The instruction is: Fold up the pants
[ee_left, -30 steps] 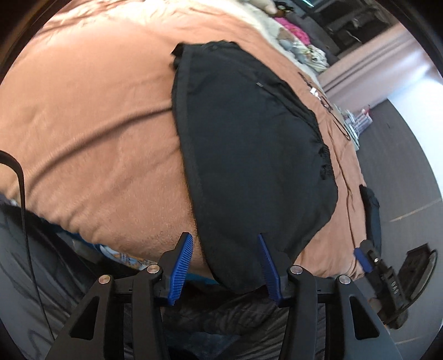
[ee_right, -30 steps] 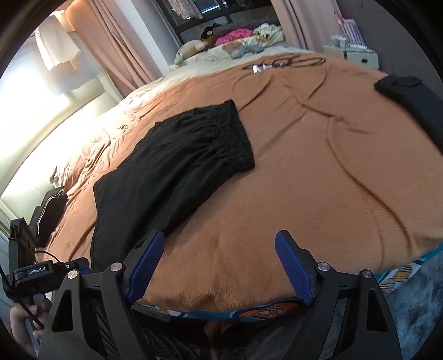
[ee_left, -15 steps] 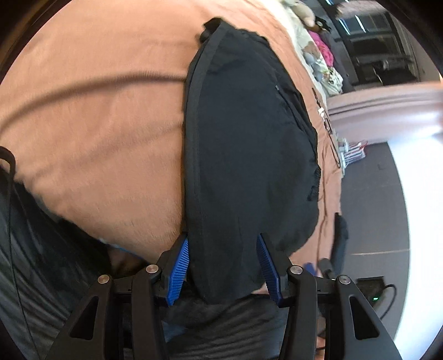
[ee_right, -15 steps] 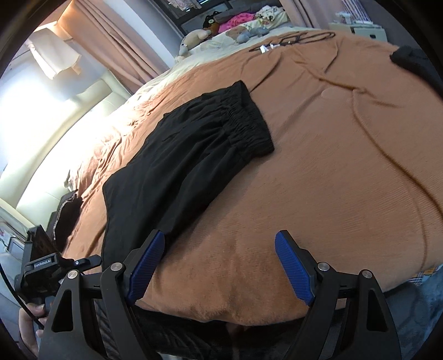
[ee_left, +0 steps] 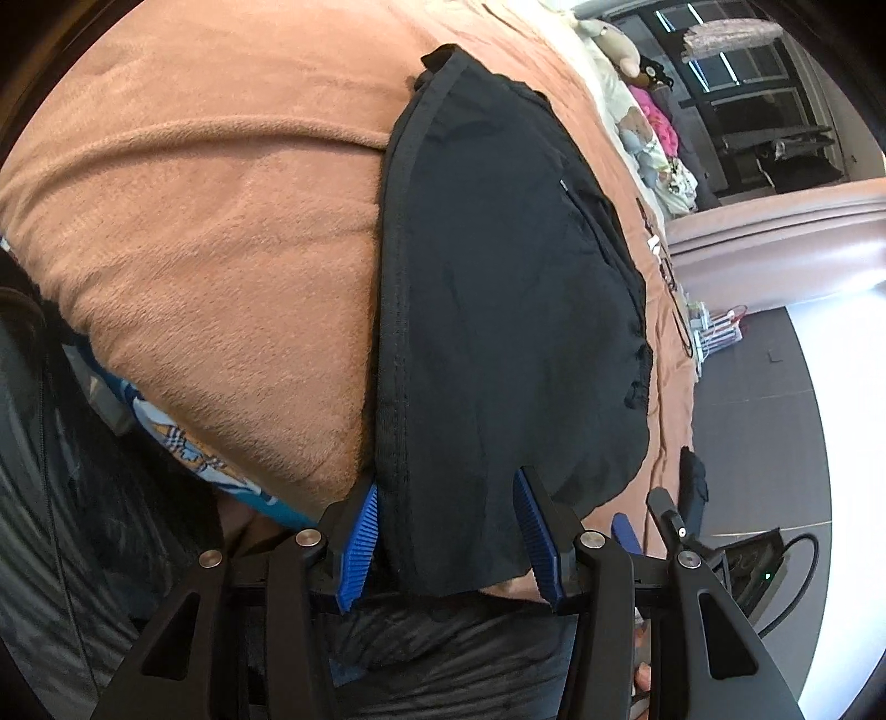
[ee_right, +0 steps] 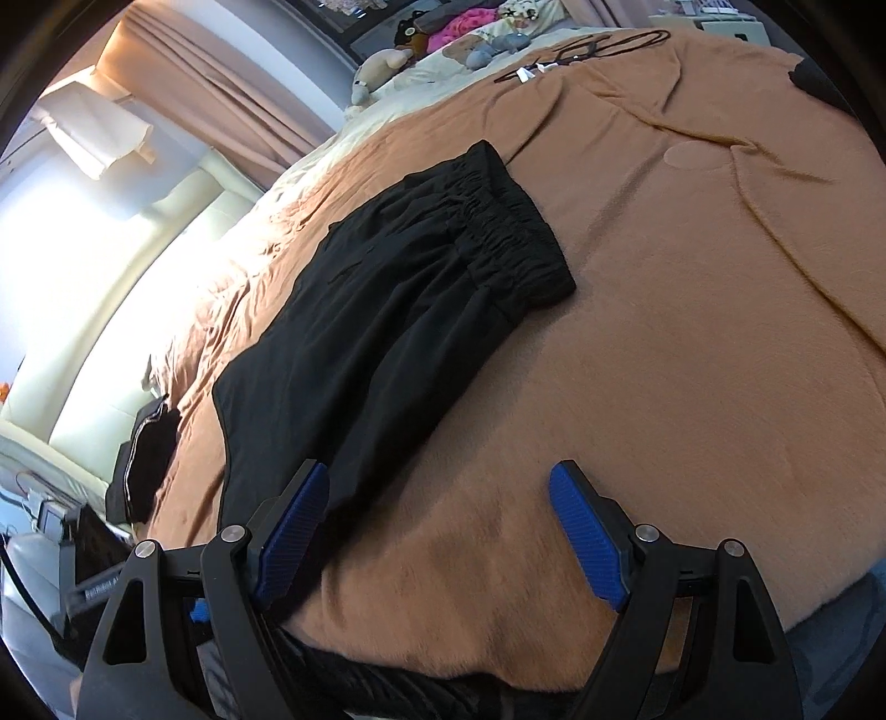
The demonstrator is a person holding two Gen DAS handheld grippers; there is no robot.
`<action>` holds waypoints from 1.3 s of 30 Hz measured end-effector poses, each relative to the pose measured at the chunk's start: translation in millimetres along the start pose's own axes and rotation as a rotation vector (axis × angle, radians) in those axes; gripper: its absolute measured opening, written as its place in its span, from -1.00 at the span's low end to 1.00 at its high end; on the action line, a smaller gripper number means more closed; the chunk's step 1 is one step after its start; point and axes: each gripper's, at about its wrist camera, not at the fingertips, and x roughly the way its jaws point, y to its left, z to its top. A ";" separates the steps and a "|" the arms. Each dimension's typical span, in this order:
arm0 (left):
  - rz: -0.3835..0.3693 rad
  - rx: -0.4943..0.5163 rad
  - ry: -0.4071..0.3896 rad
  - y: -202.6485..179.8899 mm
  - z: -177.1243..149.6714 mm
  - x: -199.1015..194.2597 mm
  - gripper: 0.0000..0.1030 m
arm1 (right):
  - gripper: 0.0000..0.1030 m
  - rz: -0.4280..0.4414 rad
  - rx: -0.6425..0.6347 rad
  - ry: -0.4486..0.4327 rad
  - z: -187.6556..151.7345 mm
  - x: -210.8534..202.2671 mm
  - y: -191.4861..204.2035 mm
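Observation:
Black pants (ee_left: 509,310) lie folded lengthwise on an orange-brown blanket (ee_left: 210,210), waistband at the far end (ee_right: 509,232). In the left wrist view the near hem end hangs over the bed edge between the blue fingers of my left gripper (ee_left: 446,534), which is open and straddles the cloth. My right gripper (ee_right: 437,531) is open above the blanket (ee_right: 692,332) at the bed's front edge; its left finger (ee_right: 288,531) is over the pants' near edge. The pants (ee_right: 387,310) run diagonally away from it.
Another dark garment (ee_right: 144,454) lies at the bed's left edge. Stuffed toys and pink cloth (ee_right: 443,33) sit at the headboard end. A dark cable and small items (ee_right: 576,55) lie on the far blanket. Grey floor (ee_left: 775,421) is beside the bed.
Both grippers have moved closer to the bed. The left gripper now has the pants' hem end between its fingers. The right gripper's left finger has come over the pants' edge.

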 end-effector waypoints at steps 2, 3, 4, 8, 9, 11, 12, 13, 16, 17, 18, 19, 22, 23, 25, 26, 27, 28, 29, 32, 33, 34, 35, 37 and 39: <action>0.014 -0.004 -0.016 2.4 2.0 1.5 -0.44 | 0.53 -0.004 0.024 0.002 2.8 10.0 5.1; 0.044 -0.006 -0.016 4.0 3.0 3.4 -0.83 | 0.44 -0.009 0.034 0.002 4.5 13.0 4.7; 0.063 -0.021 -0.015 8.1 4.0 4.4 -0.86 | 0.36 -0.018 0.044 0.001 6.1 15.9 4.9; 0.075 0.006 -0.027 4.4 2.3 -1.3 -0.92 | 0.20 -0.059 0.096 -0.026 13.5 25.7 5.7; 0.080 0.011 -0.030 3.4 1.9 -2.6 -0.92 | 0.11 -0.074 0.109 -0.029 15.7 29.6 5.8; 0.083 0.024 -0.040 -0.2 0.5 -5.6 -0.93 | -0.11 -0.093 0.118 -0.020 18.8 34.9 9.8; 0.084 0.030 -0.044 -1.9 0.1 -7.0 -0.94 | -0.32 -0.097 0.120 -0.015 20.4 36.7 12.2; 0.081 0.038 -0.050 -3.1 -0.1 -9.7 -0.94 | -0.49 -0.089 0.122 -0.009 21.4 39.2 14.0; 0.078 0.062 -0.074 -12.5 -1.1 -15.1 -0.94 | -0.81 -0.071 0.117 -0.001 28.5 38.0 17.1; 0.076 0.072 -0.087 -14.9 -0.6 -18.8 -0.94 | -0.84 -0.071 0.109 -0.005 29.3 34.9 19.5; 0.078 0.080 -0.099 -16.5 0.0 -22.0 -0.94 | -0.90 -0.070 0.105 -0.009 29.9 33.8 21.1; 0.075 0.091 -0.115 -19.6 0.7 -26.2 -0.94 | -0.91 -0.068 0.102 -0.013 30.9 31.6 22.6; 0.067 0.113 -0.148 -25.4 2.3 -34.7 -0.94 | -0.93 -0.064 0.090 -0.029 33.3 25.3 26.9; 0.062 0.120 -0.156 -27.7 3.1 -37.2 -0.94 | -0.93 -0.064 0.086 -0.036 34.0 22.9 28.8; 0.056 0.132 -0.171 -32.7 3.8 -40.6 -0.94 | -0.94 -0.065 0.078 -0.047 33.9 18.8 32.0; 0.048 0.136 -0.178 -35.0 4.7 -42.5 -0.94 | -0.94 -0.067 0.071 -0.053 33.8 16.7 34.7; 0.045 0.138 -0.181 -38.3 4.4 -42.5 -0.94 | -0.94 -0.070 0.062 -0.061 35.1 14.2 38.1; 0.039 0.142 -0.187 -40.7 5.8 -43.6 -0.94 | -0.94 -0.072 0.057 -0.067 35.4 12.8 39.9; 0.034 0.146 -0.191 -42.0 6.9 -44.0 -0.94 | -0.94 -0.074 0.053 -0.073 35.9 11.0 42.4; 0.019 0.146 -0.204 -47.1 11.9 -46.7 -0.95 | -0.94 -0.076 0.039 -0.086 36.9 5.1 45.5; 0.012 0.142 -0.207 -48.2 14.4 -47.6 -0.95 | -0.94 -0.076 0.036 -0.088 37.9 5.1 48.6; 0.006 0.139 -0.210 -49.0 16.7 -48.5 -0.95 | -0.94 -0.077 0.033 -0.090 38.1 5.2 51.2; 0.002 0.137 -0.213 -50.7 18.4 -49.3 -0.95 | -0.94 -0.077 0.030 -0.092 39.0 4.3 52.1; -0.004 0.139 -0.225 -55.3 24.0 -51.1 -0.95 | -0.94 -0.077 0.023 -0.095 41.8 4.4 56.0; -0.010 0.141 -0.240 -59.2 31.1 -52.9 -0.95 | -0.94 -0.073 0.017 -0.100 45.1 6.5 61.6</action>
